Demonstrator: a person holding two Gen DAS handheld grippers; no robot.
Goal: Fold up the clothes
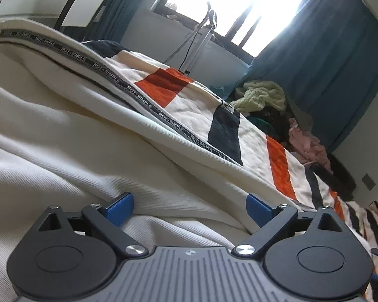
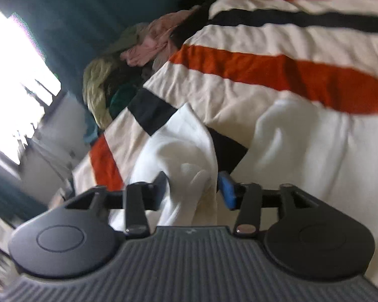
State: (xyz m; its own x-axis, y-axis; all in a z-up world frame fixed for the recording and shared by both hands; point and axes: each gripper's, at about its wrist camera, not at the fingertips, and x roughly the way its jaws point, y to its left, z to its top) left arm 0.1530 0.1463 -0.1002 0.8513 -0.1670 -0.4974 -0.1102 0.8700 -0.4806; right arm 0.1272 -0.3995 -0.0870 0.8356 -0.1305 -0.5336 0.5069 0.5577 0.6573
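Left tongs [image 1: 190, 210] spread over the garment [image 1: 63, 138]; right tongs [image 2: 192, 191] pinching a fold of it.

The cream garment lies on the striped bedspread [image 1: 189, 100], directly under and between the left fingers. In the blurred right view, bunched cloth [image 2: 189, 151] appears clamped between the fingers. A clothes pile [image 1: 264, 98] sits well ahead.
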